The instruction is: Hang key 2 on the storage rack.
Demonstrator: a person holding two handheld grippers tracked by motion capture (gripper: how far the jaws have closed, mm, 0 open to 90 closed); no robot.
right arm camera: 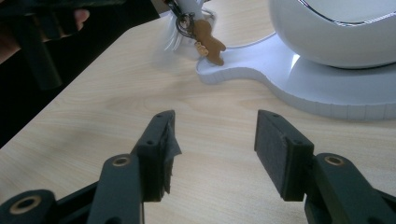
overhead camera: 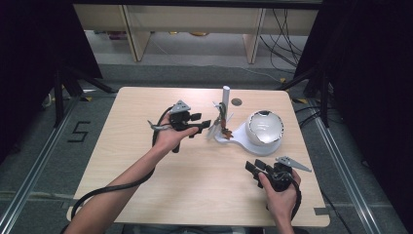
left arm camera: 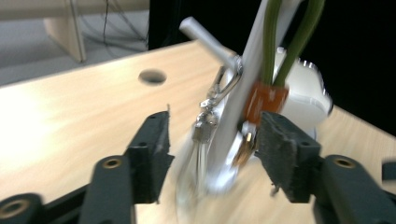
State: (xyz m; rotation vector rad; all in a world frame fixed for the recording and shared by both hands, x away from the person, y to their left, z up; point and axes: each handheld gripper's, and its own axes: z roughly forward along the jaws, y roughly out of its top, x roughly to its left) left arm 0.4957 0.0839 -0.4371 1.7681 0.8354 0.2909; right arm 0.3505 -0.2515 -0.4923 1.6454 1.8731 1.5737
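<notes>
On the table [overhead camera: 146, 161], going left to right, the person's left hand [overhead camera: 168, 136] is holding the left tongs [overhead camera: 203, 123] just left of a white stand [overhead camera: 234, 139]. Its jaws are standing wide apart, with nothing pressed between the pads. In the left gripper view, a bunch of hanging keyrings [left arm camera: 210, 121] is sitting in the gap between the jaws, blurred; an orange tag [left arm camera: 266, 100] with two green cords [left arm camera: 271, 42] above it is hanging just beside the right-hand pad, and whether it is touching that pad cannot be told.

At the stand's narrow end, a white post [overhead camera: 226, 97] is rising upright, with short pegs sticking out of it, and the keyrings are dangling from them. A small brown figure-shaped charm [right arm camera: 210, 44] is hanging low, just above the stand's flat base, in the right gripper view.

Beyond the post, a small round hole [overhead camera: 236, 102] is showing in the table top.

Further right, a white rounded bowl-like shell [overhead camera: 265, 127] is sitting on the wide end of the same base.

Near the table's front right edge, the right hand [overhead camera: 280, 192] is holding the right tongs [overhead camera: 253, 167], well apart from the stand. Its jaws are also standing wide open, gripping nothing, over bare wood.
</notes>
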